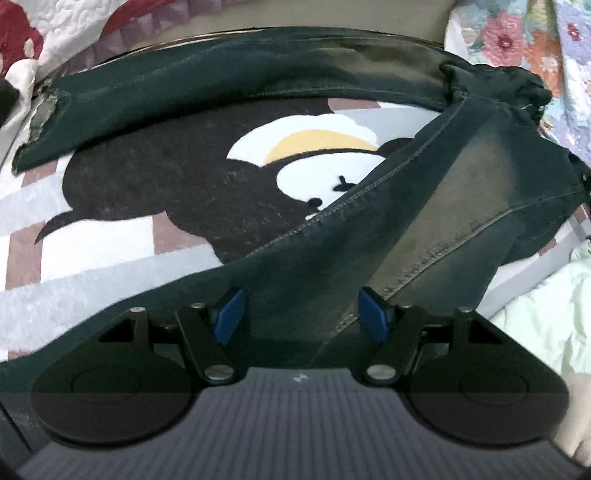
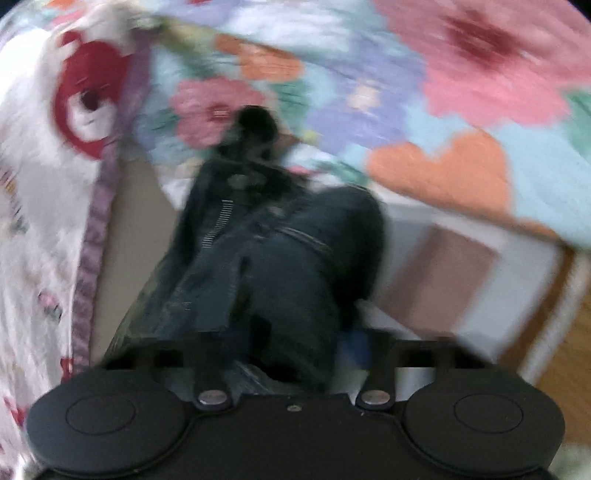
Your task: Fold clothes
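Dark blue-green jeans [image 1: 424,206] lie spread on a patterned rug [image 1: 92,266]. One leg runs across the far side and the other comes diagonally toward the camera. My left gripper [image 1: 303,315] hovers over this nearer leg, open, its blue pads [image 1: 231,315] apart with denim lying below them. In the blurred right wrist view, the waist end of the jeans [image 2: 295,258], with zipper and button showing, is bunched between the fingers of my right gripper [image 2: 291,347]. That gripper is shut on the denim, which hides most of the fingers.
The rug shows a cartoon bear [image 1: 177,184] and grey and pink blocks. A floral quilt [image 1: 517,40] lies at the far right, a white and red quilt [image 1: 55,29] at the far left, and pale green cloth [image 1: 546,317] at the right. Wooden floor [image 2: 569,350] borders the rug.
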`<state>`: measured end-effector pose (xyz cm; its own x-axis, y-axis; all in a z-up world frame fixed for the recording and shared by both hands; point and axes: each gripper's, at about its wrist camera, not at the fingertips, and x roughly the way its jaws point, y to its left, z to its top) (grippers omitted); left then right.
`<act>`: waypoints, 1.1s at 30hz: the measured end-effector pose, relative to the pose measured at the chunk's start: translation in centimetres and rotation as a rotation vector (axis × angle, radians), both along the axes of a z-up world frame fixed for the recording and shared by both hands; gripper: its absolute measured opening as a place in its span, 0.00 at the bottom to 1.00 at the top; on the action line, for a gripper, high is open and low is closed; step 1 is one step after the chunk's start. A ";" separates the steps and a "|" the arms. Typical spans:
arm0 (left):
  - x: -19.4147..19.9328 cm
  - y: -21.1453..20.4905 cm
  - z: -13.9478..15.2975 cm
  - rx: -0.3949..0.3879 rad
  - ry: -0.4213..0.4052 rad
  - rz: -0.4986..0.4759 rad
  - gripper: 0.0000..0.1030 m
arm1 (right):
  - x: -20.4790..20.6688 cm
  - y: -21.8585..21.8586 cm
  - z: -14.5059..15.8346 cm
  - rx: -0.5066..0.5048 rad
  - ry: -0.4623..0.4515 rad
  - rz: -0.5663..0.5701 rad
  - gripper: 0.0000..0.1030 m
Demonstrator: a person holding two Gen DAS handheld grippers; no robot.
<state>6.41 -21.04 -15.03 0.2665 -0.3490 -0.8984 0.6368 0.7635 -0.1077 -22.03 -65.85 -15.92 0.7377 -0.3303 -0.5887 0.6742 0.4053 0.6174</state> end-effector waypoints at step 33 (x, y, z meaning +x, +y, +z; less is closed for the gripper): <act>3.2 22.5 1.8 0.687 -0.319 0.294 0.77 | -11.5 1.0 3.5 -0.437 0.423 0.045 0.45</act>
<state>9.57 1.48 -13.26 0.5405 0.3768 -0.7522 0.3208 0.7343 0.5983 -33.50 -64.85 -12.44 0.4888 -0.5811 -0.6506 0.8007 0.5950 0.0701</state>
